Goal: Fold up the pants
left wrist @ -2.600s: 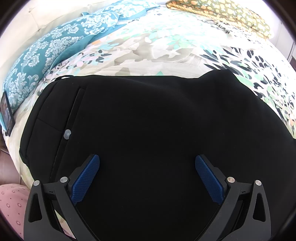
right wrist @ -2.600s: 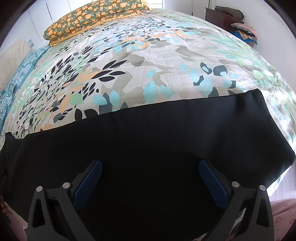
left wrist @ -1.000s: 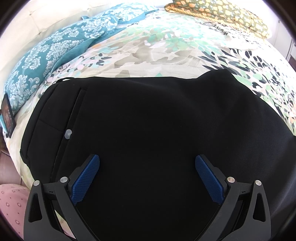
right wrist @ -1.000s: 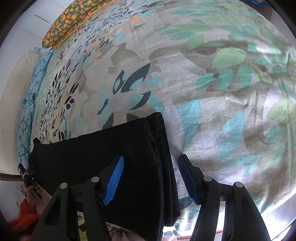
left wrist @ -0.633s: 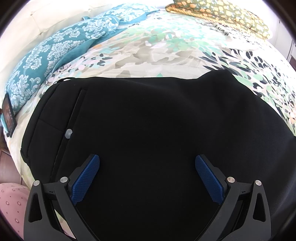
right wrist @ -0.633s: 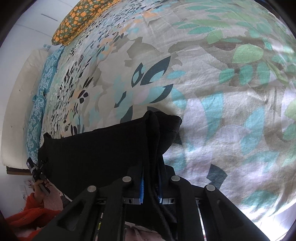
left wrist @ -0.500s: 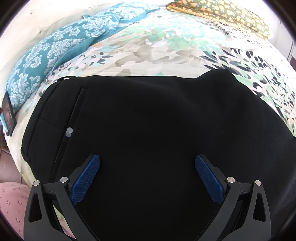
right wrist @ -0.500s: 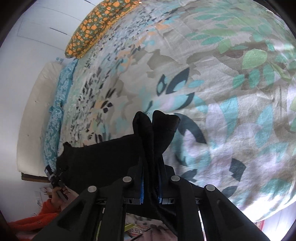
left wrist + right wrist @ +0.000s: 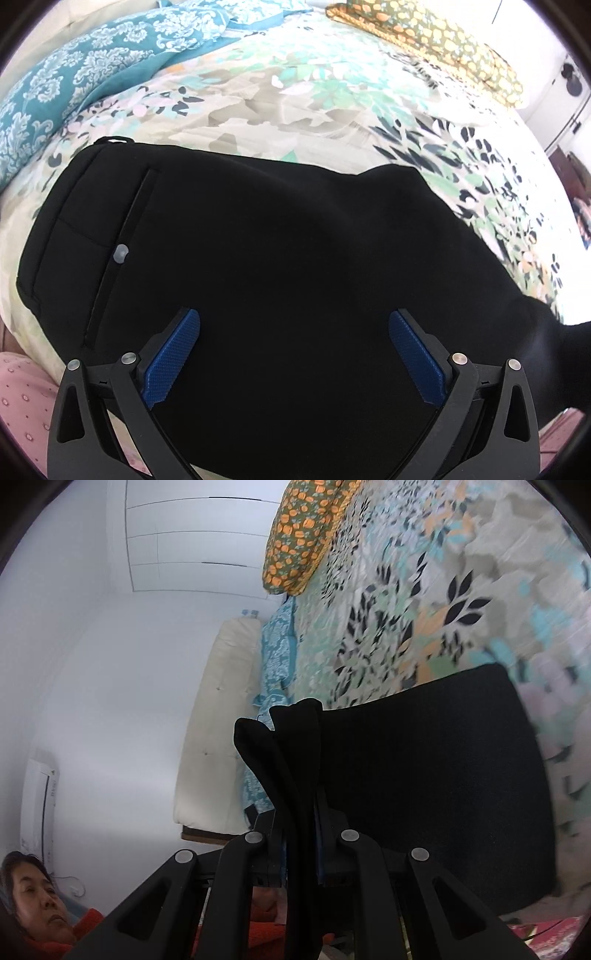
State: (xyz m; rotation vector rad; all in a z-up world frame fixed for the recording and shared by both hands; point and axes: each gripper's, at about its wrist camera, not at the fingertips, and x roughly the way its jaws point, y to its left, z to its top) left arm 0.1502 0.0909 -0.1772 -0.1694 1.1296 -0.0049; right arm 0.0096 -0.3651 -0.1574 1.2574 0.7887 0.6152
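Black pants lie on a floral bedspread, waist end with a back pocket and grey button at the left. My left gripper is open, its blue pads hovering over the seat of the pants. My right gripper is shut on the leg hems of the pants and holds them lifted and tilted, with the legs trailing down to the bed. In the left wrist view the raised leg rises at the right edge.
The floral bedspread stretches beyond the pants. A teal patterned pillow lies at the left, an orange-flowered pillow at the far side. A white headboard and wall show in the right wrist view.
My right gripper closed on the leg hems and lifted them, swinging up and toward the waist end. The left gripper stayed open over the seat, nearly still.
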